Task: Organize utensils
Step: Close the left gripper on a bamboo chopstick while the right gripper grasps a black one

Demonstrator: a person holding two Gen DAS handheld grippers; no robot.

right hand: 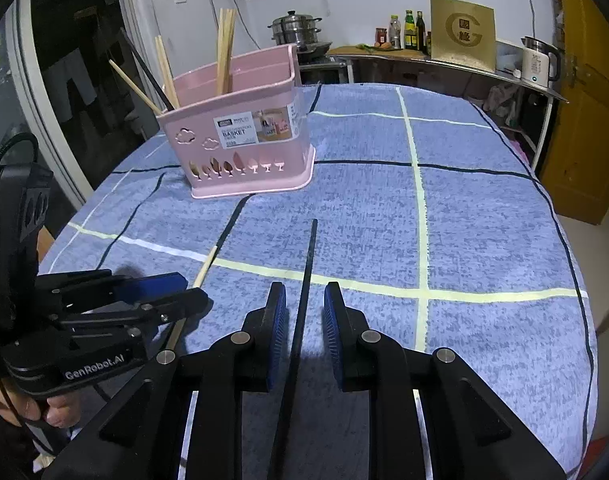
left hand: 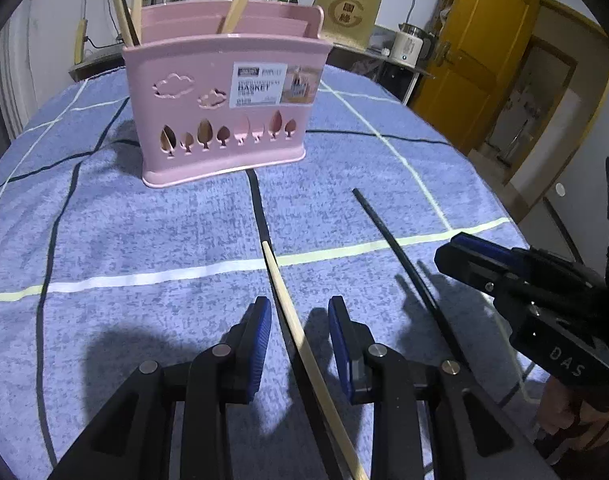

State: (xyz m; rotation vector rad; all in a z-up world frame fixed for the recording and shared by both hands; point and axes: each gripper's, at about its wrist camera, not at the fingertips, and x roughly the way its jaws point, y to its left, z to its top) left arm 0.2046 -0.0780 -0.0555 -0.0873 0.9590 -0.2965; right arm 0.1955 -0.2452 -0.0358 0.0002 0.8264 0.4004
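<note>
Both grippers are low over the table now, each lined up along a chopstick. The left gripper (left hand: 300, 312) has its jaws apart, the pale wooden chopstick (left hand: 300, 340) running between the blue pads (left hand: 260, 336) with a gap on either side. The right gripper (right hand: 304, 300) is spread too, straddling the black chopstick (right hand: 304, 292) without pressing on it. Both sticks lie flat on the blue checked cloth (right hand: 484, 240), near each other, tips aimed toward the pink basket (left hand: 224, 108). That basket stands upright well ahead, holding several chopsticks (right hand: 224, 52) that lean out over its rim. Between basket and tips there is bare cloth. The table edge (right hand: 576, 264) curves away on the right, well apart from the grippers.
</note>
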